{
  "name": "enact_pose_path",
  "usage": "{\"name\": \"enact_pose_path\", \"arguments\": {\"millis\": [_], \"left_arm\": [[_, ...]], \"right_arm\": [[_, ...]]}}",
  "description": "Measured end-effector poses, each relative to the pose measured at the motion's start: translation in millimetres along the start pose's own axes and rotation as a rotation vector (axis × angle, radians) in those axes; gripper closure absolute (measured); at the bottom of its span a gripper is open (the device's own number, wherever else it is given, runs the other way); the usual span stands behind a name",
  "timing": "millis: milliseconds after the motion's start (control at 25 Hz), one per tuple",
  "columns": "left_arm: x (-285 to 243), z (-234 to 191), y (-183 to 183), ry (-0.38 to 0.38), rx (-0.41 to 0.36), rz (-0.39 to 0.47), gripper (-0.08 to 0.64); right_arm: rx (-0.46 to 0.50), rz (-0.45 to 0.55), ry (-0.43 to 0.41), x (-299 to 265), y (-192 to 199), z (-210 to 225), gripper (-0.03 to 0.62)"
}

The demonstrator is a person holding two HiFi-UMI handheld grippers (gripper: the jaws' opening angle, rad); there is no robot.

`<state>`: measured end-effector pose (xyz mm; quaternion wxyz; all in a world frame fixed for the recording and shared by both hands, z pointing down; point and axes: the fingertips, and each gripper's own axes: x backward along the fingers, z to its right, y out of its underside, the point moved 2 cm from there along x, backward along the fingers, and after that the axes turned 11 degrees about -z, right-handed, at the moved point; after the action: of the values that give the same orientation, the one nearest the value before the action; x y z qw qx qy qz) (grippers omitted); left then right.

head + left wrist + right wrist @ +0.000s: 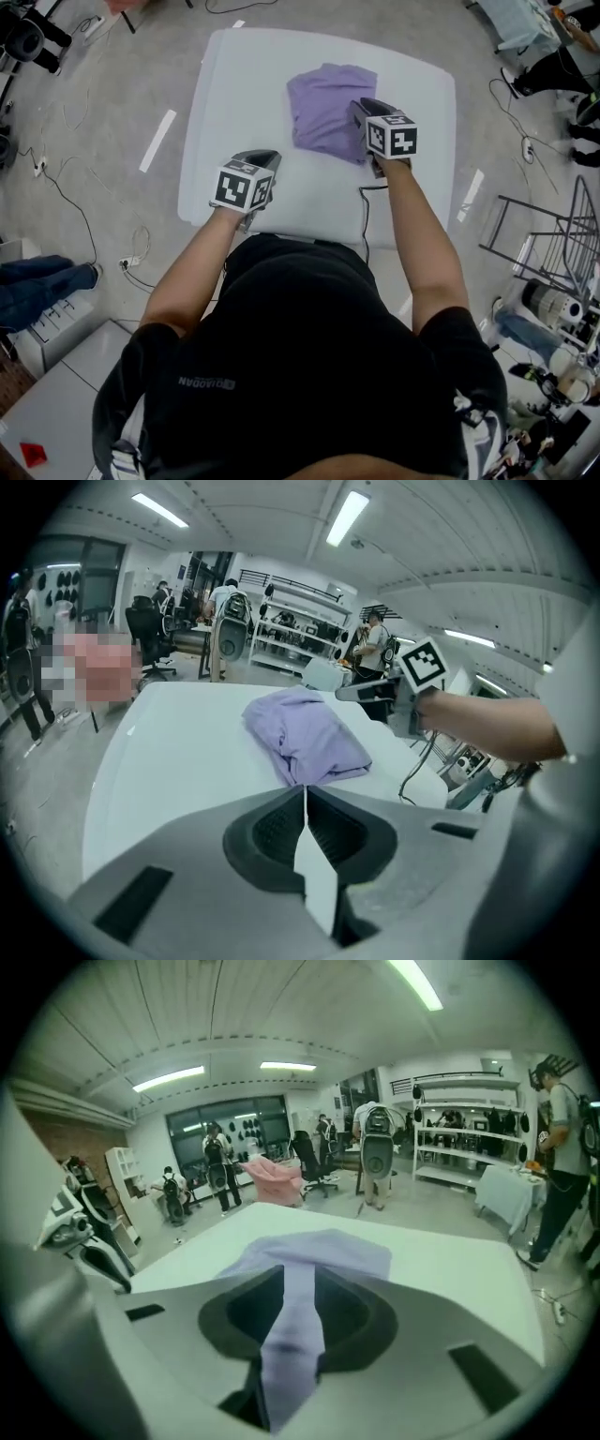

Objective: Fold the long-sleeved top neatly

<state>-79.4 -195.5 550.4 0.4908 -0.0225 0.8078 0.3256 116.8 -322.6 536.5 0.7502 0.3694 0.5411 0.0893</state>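
The lavender long-sleeved top [328,108] lies bunched in a rough folded square at the middle of the white table [244,84]. My right gripper [360,105] hovers over the top's near right edge with its jaws apart. In the right gripper view, the top [323,1246] shows through that gap of my right gripper [298,1283], and nothing is pinched. My left gripper [265,157] is shut and empty over bare table, near and to the left of the top. In the left gripper view, the left gripper [305,794] has its pads pressed together, with the top [305,733] just beyond.
A black cable [364,211] hangs from the right gripper across the table's near edge. Cables [66,187] trail on the floor at the left, and a wire rack [553,234] stands at the right. People, chairs and shelves [459,1138] fill the room beyond the table.
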Motion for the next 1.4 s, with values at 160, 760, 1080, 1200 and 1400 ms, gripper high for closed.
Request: {"name": "enact_pose_path", "arguments": {"millis": [160, 760, 1080, 1200, 1400], "left_arm": [[-9.0, 10.3, 3.2, -0.024, 0.022, -0.037, 0.549], [0.1, -3.4, 52.8, -0.135, 0.206, -0.098, 0.548], [-0.6, -12.6, 57.4, -0.12, 0.206, -0.099, 0.549], [-2.4, -14.9, 55.4, -0.095, 0.181, -0.099, 0.548], [12.6, -20.6, 39.4, -0.054, 0.062, -0.05, 0.549]], "right_arm": [[0.057, -0.098, 0.041, -35.5, -27.5, 52.1, 0.453], [0.256, -0.269, 0.032, -129.0, -67.6, 67.9, 0.58], [0.152, -0.091, 0.031, -71.4, -74.8, 35.0, 0.488], [0.104, -0.027, -0.002, -47.4, -50.0, 3.2, 0.524], [-0.11, 0.074, -0.041, 1.2, -0.4, -37.1, 0.586]]}}
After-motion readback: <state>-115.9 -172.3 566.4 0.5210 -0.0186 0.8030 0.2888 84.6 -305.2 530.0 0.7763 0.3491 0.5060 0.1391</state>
